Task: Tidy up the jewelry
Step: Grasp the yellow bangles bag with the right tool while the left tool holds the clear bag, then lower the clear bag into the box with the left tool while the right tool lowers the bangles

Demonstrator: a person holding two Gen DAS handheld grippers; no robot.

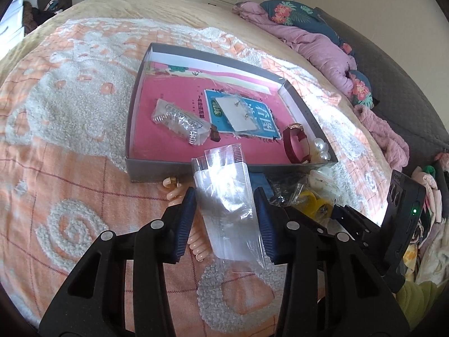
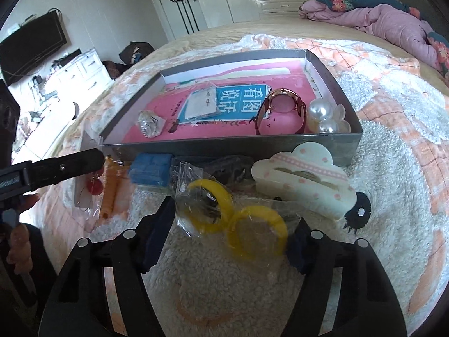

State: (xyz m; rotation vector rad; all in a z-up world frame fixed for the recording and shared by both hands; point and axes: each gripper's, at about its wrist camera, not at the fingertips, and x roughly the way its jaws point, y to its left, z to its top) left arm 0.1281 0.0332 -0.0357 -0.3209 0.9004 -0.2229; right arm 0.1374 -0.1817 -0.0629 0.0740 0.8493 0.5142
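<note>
On a bedspread [image 1: 70, 146] patterned in peach and white, the sorting of jewelry into a shallow grey box [image 1: 157, 170] is under way. The left gripper [image 1: 224, 205] holds a clear plastic packet [image 1: 227, 196] between its blue pads [image 1: 185, 219], the packet's top edge tipped toward twelve o'clock and overlapping the box's near wall; what the packet contains cannot be made out. To finish this step well, the packet likely needs carrying clear over that wall and letting go above a bare patch of the pink lining, left of the red-strapped watch [image 1: 294, 143] and the pearl hair clip [image 1: 321, 147], so nothing already stowed is disturbed.

The right gripper [image 2: 227, 233] stands wide, nothing pinched, straddling a bagged pair of yellow rings [image 2: 233, 219] that lies between its fingers on the bedspread. A cloud-shaped hair claw [image 2: 306, 179] rests at two o'clock from the rings, just beside them and against the box's near wall. Closing squarely on the bag's middle, not a loose corner of film, looks the safer grip.
</note>
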